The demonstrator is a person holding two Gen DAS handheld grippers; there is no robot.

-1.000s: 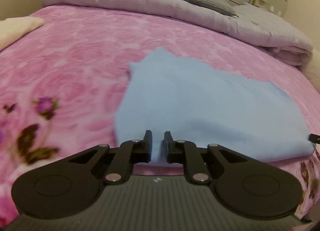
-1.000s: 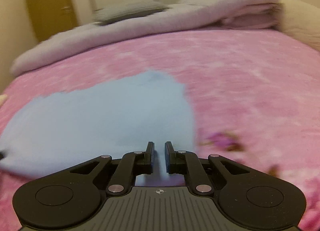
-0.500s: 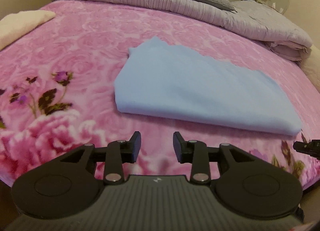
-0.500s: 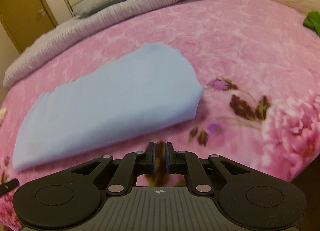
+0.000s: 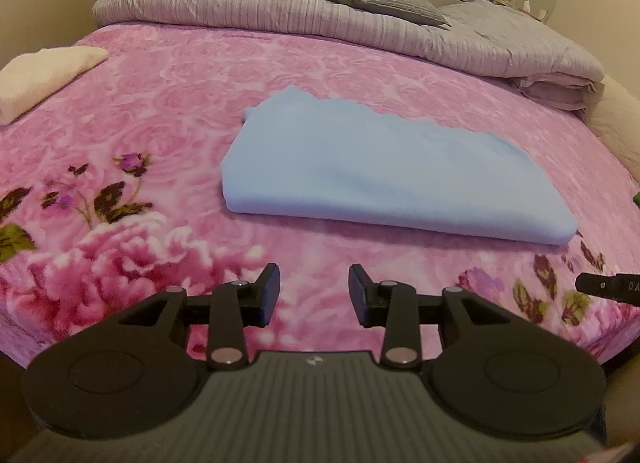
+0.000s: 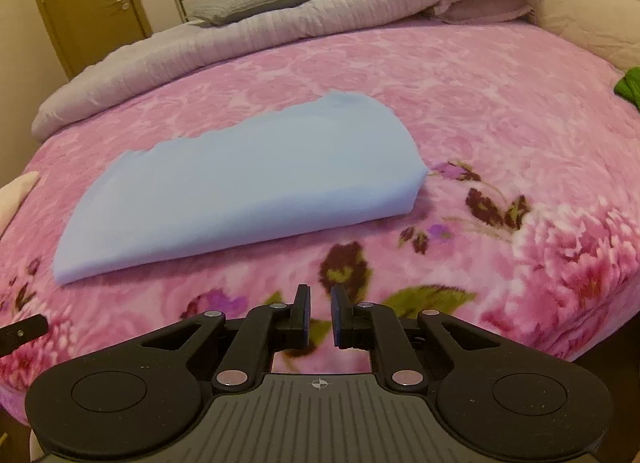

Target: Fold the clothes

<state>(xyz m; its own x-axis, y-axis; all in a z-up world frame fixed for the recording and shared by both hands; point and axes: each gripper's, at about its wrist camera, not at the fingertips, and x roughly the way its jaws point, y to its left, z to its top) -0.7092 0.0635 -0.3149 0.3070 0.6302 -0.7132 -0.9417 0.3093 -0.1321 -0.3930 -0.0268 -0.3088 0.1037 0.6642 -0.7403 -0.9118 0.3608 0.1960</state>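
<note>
Lying folded on the bedspread (image 5: 192, 75) — blue cloth (image 5: 384, 179), untouched

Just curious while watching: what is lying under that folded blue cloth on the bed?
The folded blue cloth lies flat on the pink flowered blanket. Only blanket shows around its edges; whatever the cloth covers is hidden.
</note>
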